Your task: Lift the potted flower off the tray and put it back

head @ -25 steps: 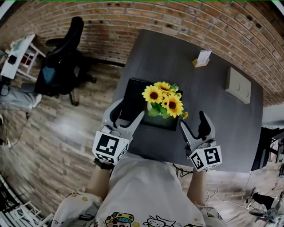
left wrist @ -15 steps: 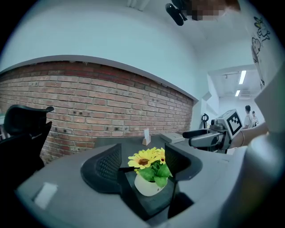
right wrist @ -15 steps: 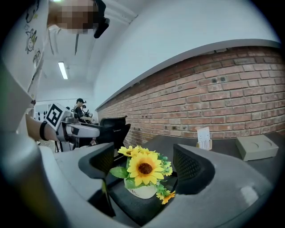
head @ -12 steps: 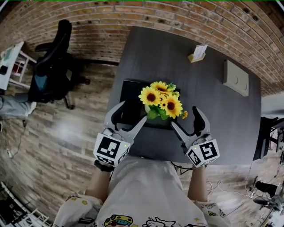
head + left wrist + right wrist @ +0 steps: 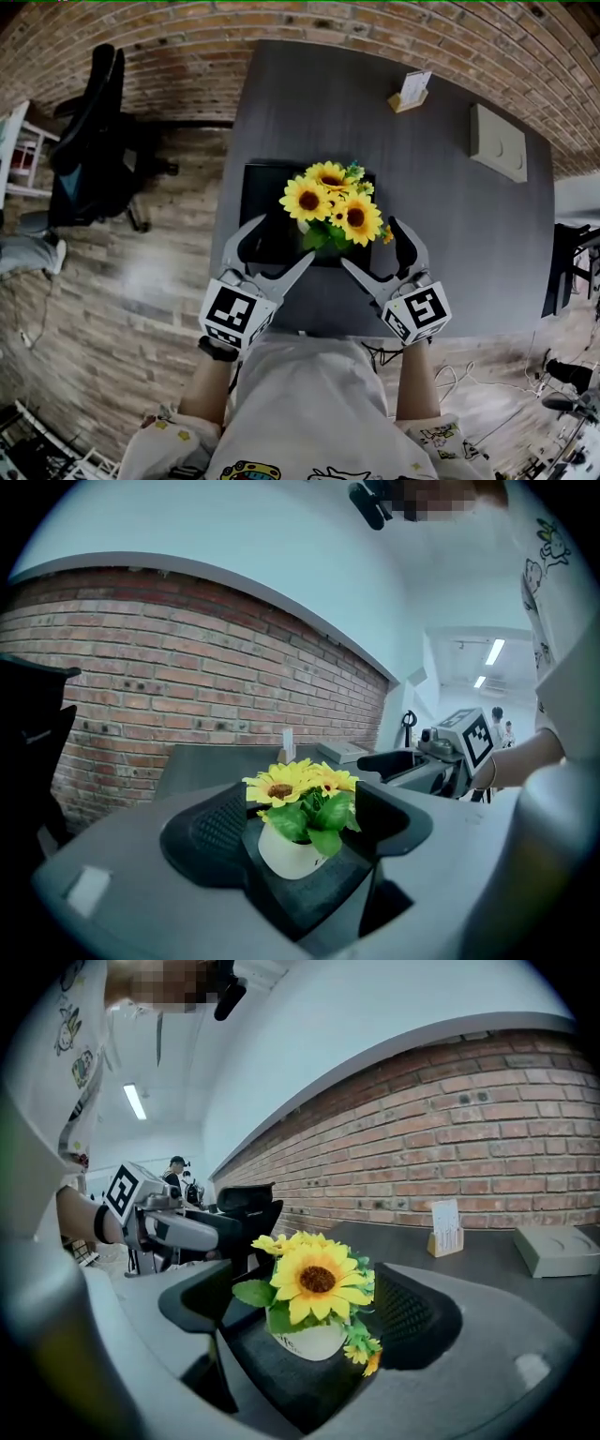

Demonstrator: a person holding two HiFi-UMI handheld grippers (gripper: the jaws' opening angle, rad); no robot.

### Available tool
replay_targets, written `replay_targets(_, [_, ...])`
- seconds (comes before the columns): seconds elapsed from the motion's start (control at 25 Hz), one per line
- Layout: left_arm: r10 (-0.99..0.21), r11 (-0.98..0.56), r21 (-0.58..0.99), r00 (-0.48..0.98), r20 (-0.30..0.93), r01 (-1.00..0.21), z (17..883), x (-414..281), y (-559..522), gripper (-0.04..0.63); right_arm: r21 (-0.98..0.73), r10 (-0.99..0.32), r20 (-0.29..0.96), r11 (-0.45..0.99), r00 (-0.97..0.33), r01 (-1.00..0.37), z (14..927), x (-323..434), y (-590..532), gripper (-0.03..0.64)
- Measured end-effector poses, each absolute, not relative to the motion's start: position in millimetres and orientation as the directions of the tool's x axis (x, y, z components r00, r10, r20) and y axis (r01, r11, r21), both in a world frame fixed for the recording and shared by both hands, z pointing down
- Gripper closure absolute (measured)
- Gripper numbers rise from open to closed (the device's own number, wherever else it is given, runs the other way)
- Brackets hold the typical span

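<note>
My left gripper (image 5: 281, 240), right gripper (image 5: 370, 246): jaws just widened, nothing between them; both closer to potted flower (image 5: 330, 202) than before.

In the head view the sunflower blooms (image 5: 330, 202) cover the white pot (image 5: 314, 1340) wholly and hide the right part of the black tray (image 5: 262, 202). In the right gripper view we see dark print on the pot, half under a leaf and too small to read. The card (image 5: 410, 91) on the far bench (image 5: 309, 103) is likewise unreadable. A white shelf unit (image 5: 13, 150) is cut off at the left edge.
</note>
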State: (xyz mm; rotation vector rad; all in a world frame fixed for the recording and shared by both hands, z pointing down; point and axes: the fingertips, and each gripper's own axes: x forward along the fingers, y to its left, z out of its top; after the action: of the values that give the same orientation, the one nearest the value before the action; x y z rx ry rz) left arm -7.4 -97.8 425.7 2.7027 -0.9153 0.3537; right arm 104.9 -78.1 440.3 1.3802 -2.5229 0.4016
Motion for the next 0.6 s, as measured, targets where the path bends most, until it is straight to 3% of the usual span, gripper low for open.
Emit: replay_targets(0.6, [-0.480, -0.790, 0.208, 0.794, 0.373, -0.576, 489.0, 5.0, -95.6, 0.232, -0.171, -0.756, 0.339, 0.536, -0.560, -0.827, 492.5, 102.7, -94.2, 0.149])
